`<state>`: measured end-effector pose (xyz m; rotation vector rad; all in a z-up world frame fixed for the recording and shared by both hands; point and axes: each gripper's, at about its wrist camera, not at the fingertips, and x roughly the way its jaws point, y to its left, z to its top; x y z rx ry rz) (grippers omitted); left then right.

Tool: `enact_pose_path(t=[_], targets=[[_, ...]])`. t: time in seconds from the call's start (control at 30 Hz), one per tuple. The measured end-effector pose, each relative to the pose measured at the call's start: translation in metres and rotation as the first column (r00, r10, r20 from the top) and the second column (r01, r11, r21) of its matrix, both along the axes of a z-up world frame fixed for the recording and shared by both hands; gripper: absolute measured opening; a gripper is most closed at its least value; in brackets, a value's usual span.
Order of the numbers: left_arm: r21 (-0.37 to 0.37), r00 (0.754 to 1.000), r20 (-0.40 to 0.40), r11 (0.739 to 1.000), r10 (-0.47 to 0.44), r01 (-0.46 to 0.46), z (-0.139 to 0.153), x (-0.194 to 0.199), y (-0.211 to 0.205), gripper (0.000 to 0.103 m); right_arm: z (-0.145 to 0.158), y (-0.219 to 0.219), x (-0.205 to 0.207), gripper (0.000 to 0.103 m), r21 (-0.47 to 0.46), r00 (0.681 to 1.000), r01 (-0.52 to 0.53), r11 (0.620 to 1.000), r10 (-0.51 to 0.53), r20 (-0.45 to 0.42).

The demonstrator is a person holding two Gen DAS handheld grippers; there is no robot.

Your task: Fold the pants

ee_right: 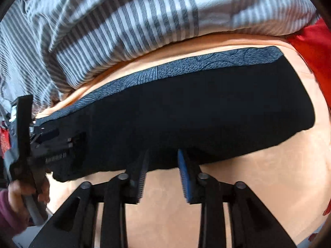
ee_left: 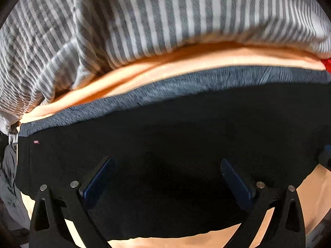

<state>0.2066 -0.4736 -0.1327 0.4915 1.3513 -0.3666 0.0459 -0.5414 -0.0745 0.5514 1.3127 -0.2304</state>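
Note:
The black pants [ee_left: 165, 128] lie flat across the peach bed sheet [ee_left: 310, 202], with a blue-grey patterned waistband [ee_left: 186, 84] along their far edge. My left gripper [ee_left: 167, 163] is open, its fingers spread wide just above the black fabric, holding nothing. In the right wrist view the pants [ee_right: 196, 107] stretch from left to right with the waistband [ee_right: 186, 66] on the far side. My right gripper [ee_right: 163, 155] is open, its fingertips at the near edge of the pants with no cloth between them. The left gripper [ee_right: 47, 140] shows at the left end of the pants.
A grey and white striped duvet [ee_left: 144, 20] is bunched along the far side of the sheet, also in the right wrist view [ee_right: 124, 26]. A red cloth [ee_right: 312, 49] lies at the right. Bare peach sheet [ee_right: 269, 175] lies in front of the pants.

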Motion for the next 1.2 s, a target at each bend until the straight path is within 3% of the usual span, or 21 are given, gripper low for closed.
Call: enact_pose_path(t=[0.1, 0.2, 0.4, 0.67, 0.8, 0.97, 1.2], targets=[[-0.015, 0.999, -0.019, 0.999, 0.035, -0.035, -0.007, 0.003, 0.004, 0.103, -0.018, -0.003, 0.000, 0.046, 0.013, 0.999, 0.023, 1.000, -0.022, -0.030], [-0.037, 0.998, -0.044, 0.998, 0.053, -0.055, -0.010, 0.001, 0.009, 0.103, -0.020, -0.003, -0.005, 0.054, 0.058, 0.997, 0.068, 0.996, -0.069, 0.016], [-0.029, 0.998, -0.043, 0.998, 0.053, -0.054, -0.010, 0.003, 0.007, 0.103, -0.015, -0.006, -0.015, 0.054, 0.076, 0.998, 0.062, 0.995, -0.061, -0.006], [-0.030, 0.997, -0.059, 0.998, 0.055, -0.057, 0.003, -0.010, 0.006, 0.103, -0.014, -0.013, -0.036, 0.055, 0.153, 0.987, 0.159, 0.975, -0.156, -0.032], [-0.054, 0.998, -0.058, 0.998, 0.022, -0.025, 0.018, -0.016, -0.007, 0.103, -0.009, -0.030, -0.058, 0.055, 0.232, 0.970, 0.225, 0.946, -0.241, 0.039], [-0.094, 0.998, -0.062, 0.995, 0.014, -0.019, 0.034, -0.035, -0.040, 0.103, -0.009, -0.068, -0.093, 0.055, 0.279, 0.919, 0.327, 0.903, -0.372, 0.127], [-0.156, 0.998, -0.020, 0.986, -0.060, 0.056, 0.050, -0.061, -0.106, 0.103, -0.021, -0.132, -0.145, 0.055, 0.330, 0.784, 0.521, 0.787, -0.594, 0.178]])
